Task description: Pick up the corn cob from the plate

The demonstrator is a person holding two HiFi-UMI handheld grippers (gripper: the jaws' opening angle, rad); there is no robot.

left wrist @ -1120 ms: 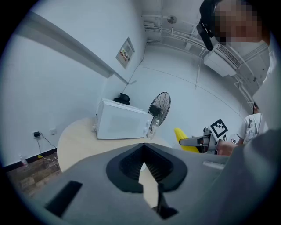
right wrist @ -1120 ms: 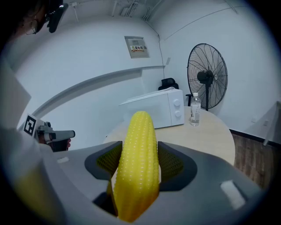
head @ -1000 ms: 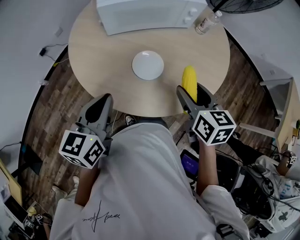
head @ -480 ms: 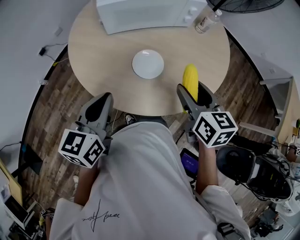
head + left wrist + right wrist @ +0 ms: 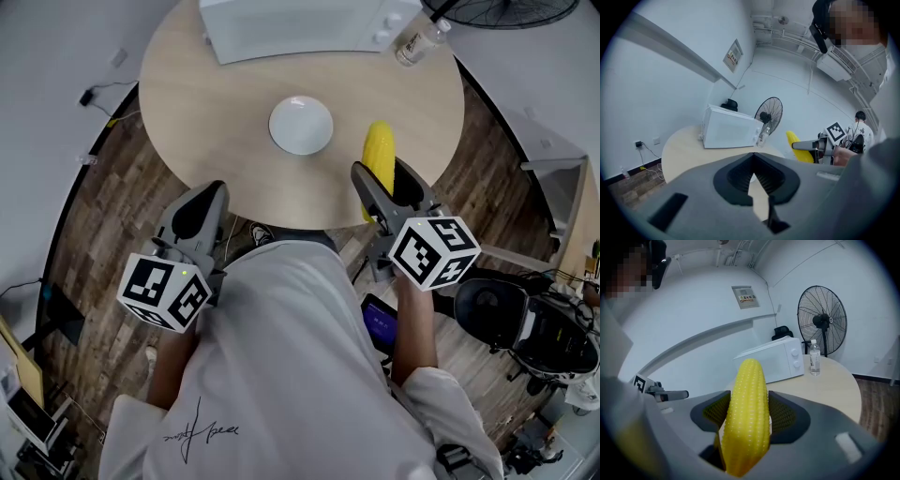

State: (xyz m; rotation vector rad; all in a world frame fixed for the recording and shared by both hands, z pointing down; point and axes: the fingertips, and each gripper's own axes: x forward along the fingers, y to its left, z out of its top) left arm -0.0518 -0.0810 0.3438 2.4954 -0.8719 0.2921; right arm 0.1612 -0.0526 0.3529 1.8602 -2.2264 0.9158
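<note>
The yellow corn cob (image 5: 378,155) is clamped between the jaws of my right gripper (image 5: 380,178) and sticks out past the fingertips. It hangs over the near right edge of the round table (image 5: 216,103). In the right gripper view the cob (image 5: 750,418) fills the gap between the jaws of that gripper (image 5: 749,404). The white plate (image 5: 301,126) sits bare at the table's middle, left of the cob. My left gripper (image 5: 202,211) hovers shut and empty off the table's near left edge. The left gripper view shows its jaws (image 5: 751,157) meeting, with the cob (image 5: 797,145) off to the right.
A white microwave (image 5: 300,23) stands at the table's far side, with a clear water bottle (image 5: 412,45) to its right. A black floor fan (image 5: 821,319) stands beyond the table. A black chair (image 5: 487,305) and cluttered gear are on the wood floor at right.
My right gripper still grips the cob in about the same place, and the left gripper has barely moved. On the floor at right, the black chair has shifted.
</note>
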